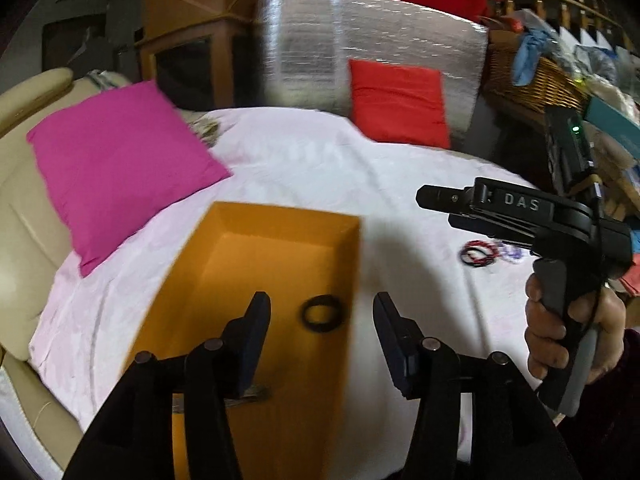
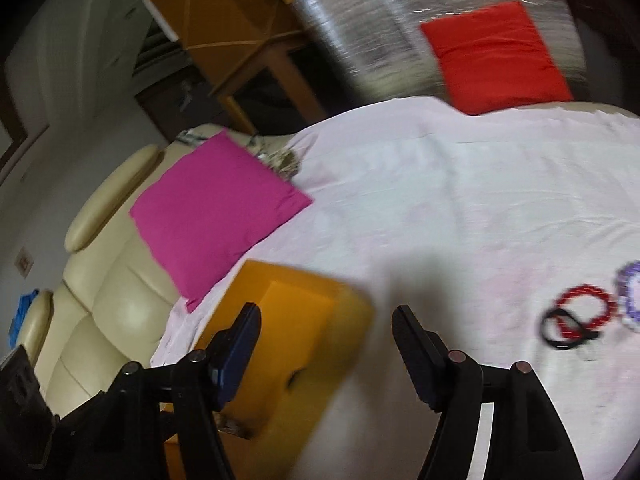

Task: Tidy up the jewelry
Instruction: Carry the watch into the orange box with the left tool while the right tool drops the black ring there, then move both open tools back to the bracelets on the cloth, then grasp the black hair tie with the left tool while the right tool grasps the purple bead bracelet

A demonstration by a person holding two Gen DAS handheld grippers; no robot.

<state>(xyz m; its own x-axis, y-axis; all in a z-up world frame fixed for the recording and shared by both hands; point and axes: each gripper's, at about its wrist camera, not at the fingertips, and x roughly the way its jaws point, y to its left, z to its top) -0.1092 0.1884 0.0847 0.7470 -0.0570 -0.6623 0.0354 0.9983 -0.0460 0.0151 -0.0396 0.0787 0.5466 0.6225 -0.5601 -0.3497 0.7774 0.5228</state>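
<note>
So the left gripper (image 1: 322, 320) is spread wide with nothing in it, hanging right over the orange box (image 1: 224, 264), and a black ring (image 1: 322, 314) lies on the box floor in the lower middle of the frame, showing right between the two fingers. The right gripper (image 2: 326, 330) is wide open and empty too, sitting at the box's right edge, while the rest of the bracelets, a red one (image 2: 586, 304), a black one (image 2: 560, 328) and a purple-white beaded one (image 2: 630, 300), lie together on the white sheet (image 2: 440, 200) well off to its right, at the frame's right edge.
</note>
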